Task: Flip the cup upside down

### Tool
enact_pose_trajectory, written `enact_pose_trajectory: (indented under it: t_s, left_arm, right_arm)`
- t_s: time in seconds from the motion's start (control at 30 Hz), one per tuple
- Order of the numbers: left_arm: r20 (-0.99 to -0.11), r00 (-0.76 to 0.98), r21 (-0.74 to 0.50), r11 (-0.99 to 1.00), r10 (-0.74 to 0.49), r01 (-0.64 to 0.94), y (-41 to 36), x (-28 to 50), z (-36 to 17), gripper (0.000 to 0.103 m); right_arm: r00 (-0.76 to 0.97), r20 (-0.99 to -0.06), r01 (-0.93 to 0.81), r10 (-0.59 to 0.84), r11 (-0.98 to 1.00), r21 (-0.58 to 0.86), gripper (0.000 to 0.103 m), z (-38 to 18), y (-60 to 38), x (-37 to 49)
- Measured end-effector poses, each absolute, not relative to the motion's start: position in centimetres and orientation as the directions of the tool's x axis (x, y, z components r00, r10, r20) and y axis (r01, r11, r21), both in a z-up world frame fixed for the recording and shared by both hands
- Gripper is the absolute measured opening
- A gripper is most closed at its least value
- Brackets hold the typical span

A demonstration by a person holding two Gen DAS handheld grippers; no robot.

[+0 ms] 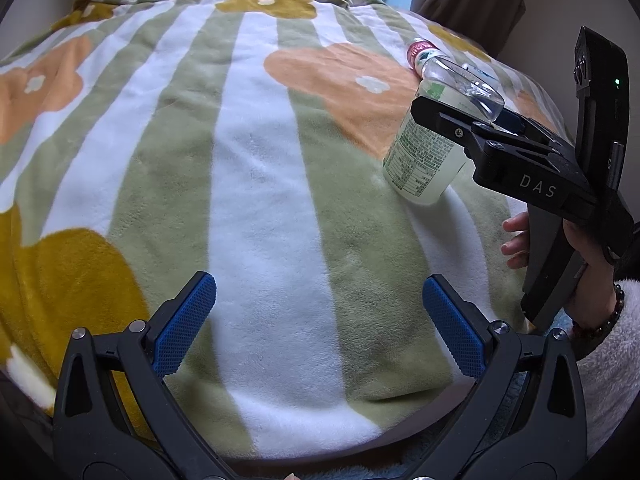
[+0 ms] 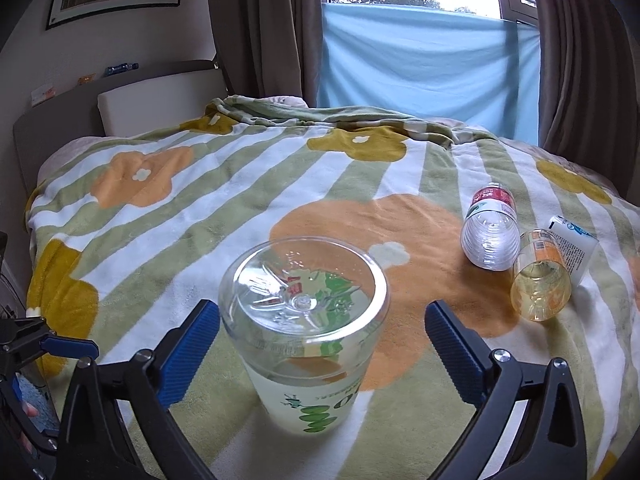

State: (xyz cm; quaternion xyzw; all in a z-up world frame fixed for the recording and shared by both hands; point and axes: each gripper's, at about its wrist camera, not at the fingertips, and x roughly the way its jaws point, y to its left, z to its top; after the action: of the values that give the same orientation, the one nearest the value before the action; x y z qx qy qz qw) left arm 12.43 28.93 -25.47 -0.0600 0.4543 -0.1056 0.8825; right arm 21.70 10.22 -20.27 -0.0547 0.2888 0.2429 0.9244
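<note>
**Cup standing base-up, right gripper spread around it**

In the right wrist view, the right gripper [image 2: 322, 336] is sitting at the lower centre with its blue pads [image 2: 188, 354] spread wide, one on each side of the cup [image 2: 306, 332] and clear of its wall. The cup is resting on the blanket [image 2: 160, 248] with its clear base facing up and its printing reading upside down, so the flip is looking done and the step in hand is the release. The next move, as I judge it, is calling for a straight pull back without brushing the cup, since the soft blanket is giving it a poor footing.

In the left wrist view, the left gripper [image 1: 320, 328] is hovering at the bottom of the frame, spread open over bare blanket and holding nothing; the cup [image 1: 424, 156] is showing at the right, partly behind the right gripper's body.

Counting: one cup, two grippers. Farther off, at the right of the right wrist view, one clear bottle [image 2: 490, 232], one yellowish bottle [image 2: 540, 276] and one white carton [image 2: 574, 248] are lying on their sides, close together.
</note>
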Motion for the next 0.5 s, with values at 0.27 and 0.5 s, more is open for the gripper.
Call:
enact_pose_trajectory:
  t_s: [0.27,0.5]
  left_arm:
    - [-0.748,0.638,-0.143,0.983,-0.184,0.116,28.8,11.5,-24.0,0.103]
    - [-0.667,0.728,-0.128,0.987,-0.160,0.099,29.1,9.4,-18.8,0.103]
  right_arm:
    - [0.718,-0.546,-0.481,0.431,0.875,0.058,0.102,-18.4,9.4,19.7]
    - [0.791,-0.474,-0.439,0.386,0.899,0.000,0.102,-12.1,7.9,14.0]
